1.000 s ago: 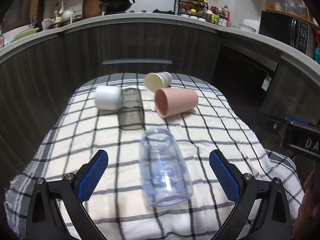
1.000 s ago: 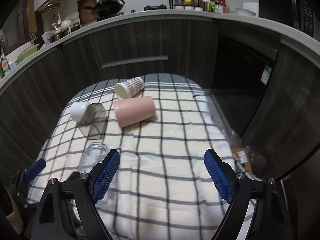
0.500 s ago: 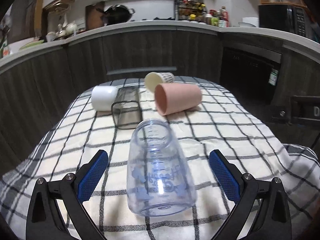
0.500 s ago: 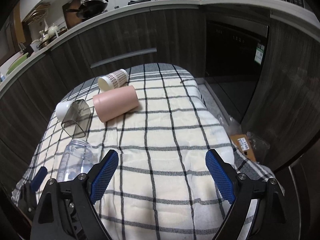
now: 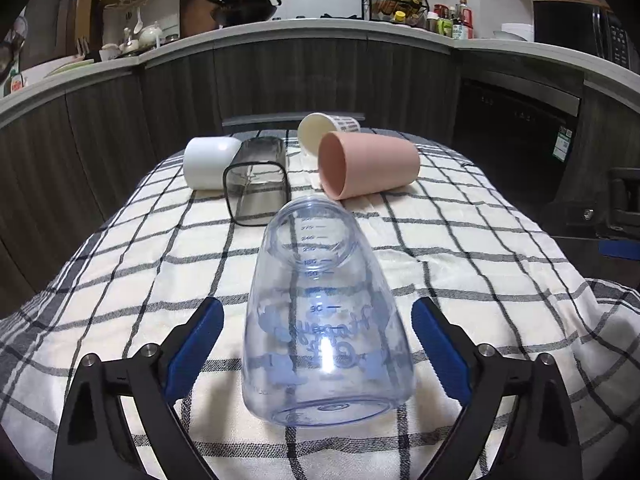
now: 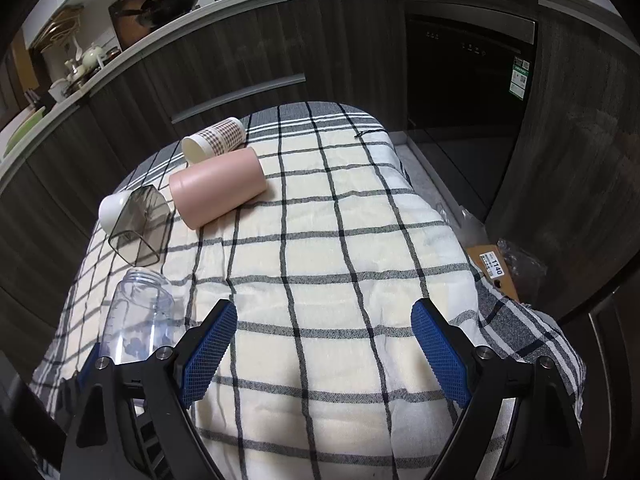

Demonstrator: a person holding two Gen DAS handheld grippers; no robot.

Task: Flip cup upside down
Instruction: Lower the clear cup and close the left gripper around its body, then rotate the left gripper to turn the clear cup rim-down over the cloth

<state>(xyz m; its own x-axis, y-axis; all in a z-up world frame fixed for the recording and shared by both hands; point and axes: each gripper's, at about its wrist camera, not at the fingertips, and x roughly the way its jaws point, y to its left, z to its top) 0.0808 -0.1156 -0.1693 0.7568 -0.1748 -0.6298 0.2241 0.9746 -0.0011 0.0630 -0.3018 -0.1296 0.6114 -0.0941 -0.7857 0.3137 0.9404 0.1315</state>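
Both hand-held grippers gape; the clear cup (image 5: pixel 326 320) lies lengthwise, mouth pointing away.

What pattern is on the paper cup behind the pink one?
A brown-and-white check on the paper cup, clearest in the right wrist view.

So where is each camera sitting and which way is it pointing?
Left wrist: low over the cloth, looking along the open left gripper at the clear cup lying between its fingers; the kitchen counter lies beyond.
Right wrist: higher, looking down the open right gripper at bare cloth, with cabinets beyond.
Shared: the clear cup, pink cup, grey cup, white cup and patterned cup.
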